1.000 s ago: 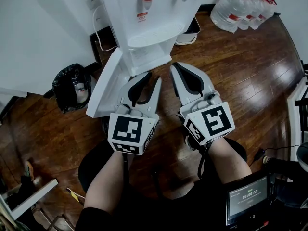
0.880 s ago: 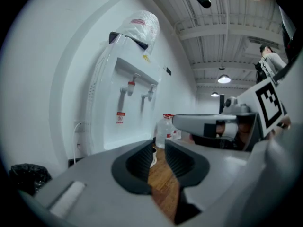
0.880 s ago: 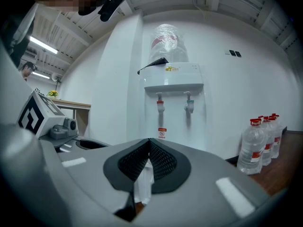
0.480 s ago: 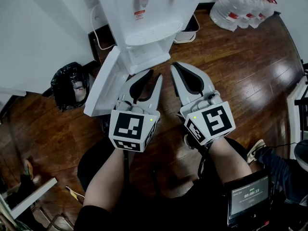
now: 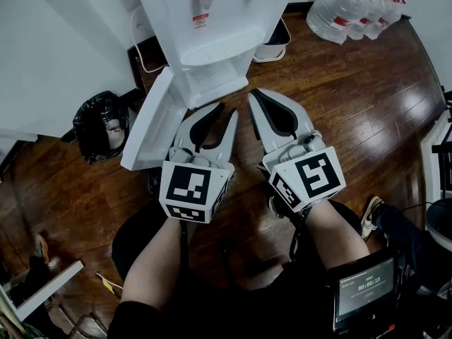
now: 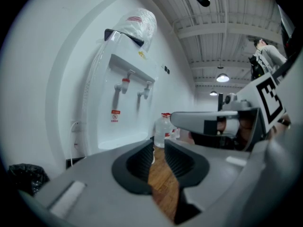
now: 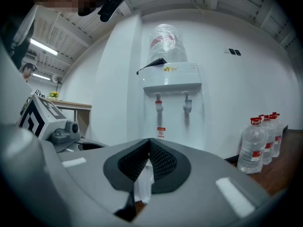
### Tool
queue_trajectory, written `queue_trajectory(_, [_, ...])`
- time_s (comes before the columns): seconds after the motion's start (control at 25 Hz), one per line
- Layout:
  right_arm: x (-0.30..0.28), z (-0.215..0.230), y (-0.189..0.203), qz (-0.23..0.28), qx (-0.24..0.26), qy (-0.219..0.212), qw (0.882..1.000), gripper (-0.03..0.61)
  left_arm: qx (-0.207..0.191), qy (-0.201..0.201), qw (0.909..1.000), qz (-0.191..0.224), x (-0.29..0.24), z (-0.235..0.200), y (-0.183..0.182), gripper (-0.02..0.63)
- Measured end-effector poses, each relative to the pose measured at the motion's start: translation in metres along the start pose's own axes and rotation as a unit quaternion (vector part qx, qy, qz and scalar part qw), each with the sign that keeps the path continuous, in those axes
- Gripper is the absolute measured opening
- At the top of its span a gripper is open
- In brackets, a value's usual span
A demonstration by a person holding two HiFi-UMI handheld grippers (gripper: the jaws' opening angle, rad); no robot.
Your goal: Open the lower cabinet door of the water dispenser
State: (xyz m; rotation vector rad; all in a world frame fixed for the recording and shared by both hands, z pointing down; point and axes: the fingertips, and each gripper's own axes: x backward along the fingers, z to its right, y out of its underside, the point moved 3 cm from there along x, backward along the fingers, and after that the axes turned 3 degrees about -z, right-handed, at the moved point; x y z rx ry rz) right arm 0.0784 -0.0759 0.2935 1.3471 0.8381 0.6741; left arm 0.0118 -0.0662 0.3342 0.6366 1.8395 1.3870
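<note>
The white water dispenser (image 5: 212, 20) stands at the top of the head view, also seen as the dispenser (image 6: 120, 103) and the dispenser (image 7: 173, 93) in the gripper views. Its lower cabinet door (image 5: 147, 122) is swung open to the left, its edge beside my left gripper. The left gripper (image 5: 227, 111) points at the cabinet base, jaws a narrow gap apart with nothing between them; the left gripper (image 6: 159, 142) shows floor through the gap. My right gripper (image 5: 251, 94) is shut and empty just right of it, tips meeting in the right gripper view (image 7: 149, 139).
A black bin bag (image 5: 104, 126) sits left of the door. Several water bottles (image 5: 353, 9) stand at the back right. A white tray (image 5: 272, 48) lies right of the dispenser. A person's shoe (image 5: 371, 214) shows at the right, a small screen (image 5: 364, 288) below it.
Both grippers have kept their places. The dispenser and door sit slightly further left in the head view. A person's shoe has come in at the right.
</note>
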Motion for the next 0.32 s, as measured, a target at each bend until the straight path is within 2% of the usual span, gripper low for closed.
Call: queue_trajectory(0.32, [-0.0040, -0.0014, 0.0003, -0.004, 0.001, -0.001, 1.000, 0.005, 0.002, -0.002, 1.0000, 0.005, 0.0023, -0.0055, -0.0049, 0.100])
